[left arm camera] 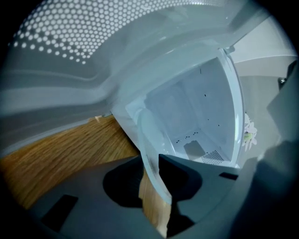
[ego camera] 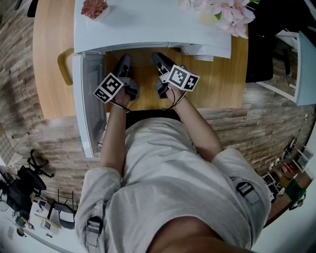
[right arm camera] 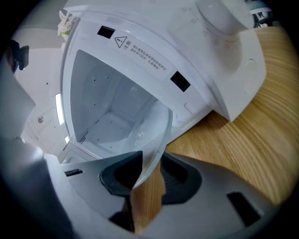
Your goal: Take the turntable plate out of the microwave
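The clear glass turntable plate point(left arm camera: 148, 140) is held by its rim on both sides, in front of the open white microwave point(ego camera: 148, 24). My left gripper point(left arm camera: 152, 186) is shut on the plate's edge, which runs up between its dark pads. My right gripper point(right arm camera: 147, 179) is shut on the opposite edge of the plate point(right arm camera: 152, 135). In the head view both grippers, left point(ego camera: 124, 60) and right point(ego camera: 159, 58), point into the microwave's mouth over the wooden table; the glass itself is hard to make out there. The empty white cavity point(right arm camera: 107, 107) shows behind the plate.
The microwave door point(ego camera: 89, 108) stands swung open at the left, close beside my left gripper. Pink flowers point(ego camera: 227, 10) and a small dish point(ego camera: 94, 9) sit on the microwave's top. The wooden table point(ego camera: 222, 84) extends right; a yellow handle point(ego camera: 63, 66) sits at its left edge.
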`<state>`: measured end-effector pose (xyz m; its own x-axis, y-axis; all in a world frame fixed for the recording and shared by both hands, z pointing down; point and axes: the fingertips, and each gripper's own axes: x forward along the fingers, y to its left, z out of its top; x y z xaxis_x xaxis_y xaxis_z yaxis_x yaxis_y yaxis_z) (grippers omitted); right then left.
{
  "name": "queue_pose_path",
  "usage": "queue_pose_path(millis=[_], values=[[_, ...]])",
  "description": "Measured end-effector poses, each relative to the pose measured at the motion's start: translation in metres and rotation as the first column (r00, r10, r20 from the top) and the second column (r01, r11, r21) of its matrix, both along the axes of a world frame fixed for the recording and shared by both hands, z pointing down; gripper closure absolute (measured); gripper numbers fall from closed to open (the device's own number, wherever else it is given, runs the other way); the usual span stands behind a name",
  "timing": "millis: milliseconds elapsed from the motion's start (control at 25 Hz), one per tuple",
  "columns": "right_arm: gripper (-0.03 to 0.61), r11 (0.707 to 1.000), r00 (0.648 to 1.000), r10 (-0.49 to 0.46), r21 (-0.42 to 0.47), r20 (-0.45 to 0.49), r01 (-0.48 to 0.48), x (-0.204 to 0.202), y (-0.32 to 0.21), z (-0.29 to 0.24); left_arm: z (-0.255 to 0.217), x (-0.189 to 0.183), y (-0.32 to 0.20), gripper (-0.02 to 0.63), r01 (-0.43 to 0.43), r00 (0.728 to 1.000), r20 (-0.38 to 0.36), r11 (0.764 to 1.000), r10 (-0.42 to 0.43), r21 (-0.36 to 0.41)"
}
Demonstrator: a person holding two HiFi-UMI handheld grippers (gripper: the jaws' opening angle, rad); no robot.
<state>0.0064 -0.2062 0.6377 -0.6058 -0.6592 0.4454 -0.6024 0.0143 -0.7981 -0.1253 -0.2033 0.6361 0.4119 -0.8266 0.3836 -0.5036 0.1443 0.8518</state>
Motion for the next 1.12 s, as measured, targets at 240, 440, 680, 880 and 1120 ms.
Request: queue_pose_path(millis=[240,440,680,880,1120], values=[[0.46,1.0,1.0,-0.001,-0.014,0.018,0.001,0.001,0.018,-0.001,0.001,0.001,0.014,0.493,-0.019,1.0,0.008,1.0,0.019,0.005],[0.463,0.999,0.999,-0.024,-0.028,0.022,0.024,-0.002,0.023,-0.001,0.001,0.006,-0.001,0.426,-0.012,0.999,-0.053,1.0,0.013,0.021],[0.457,0.998,0.999,-0.049,-0.028,0.019,0.05,-0.003,0.024,0.001,0.002,0.011,-0.013,0.489,-0.005,0.998,-0.056,1.0,0.005,0.014],[0.348,0.999,0.999,-0.048,-0.02,-0.024,0.047,0.008,0.01,0.005,0.001,0.012,-0.011,0.502,0.001,0.997,-0.08,1.0,0.001,0.019],[0.431,1.0,1.0,-0.007,0.02,0.015,0.007,0.01,-0.018,0.0,-0.004,0.015,-0.004,0.516,0.011,0.994,-0.107,1.0,-0.009,0.021]])
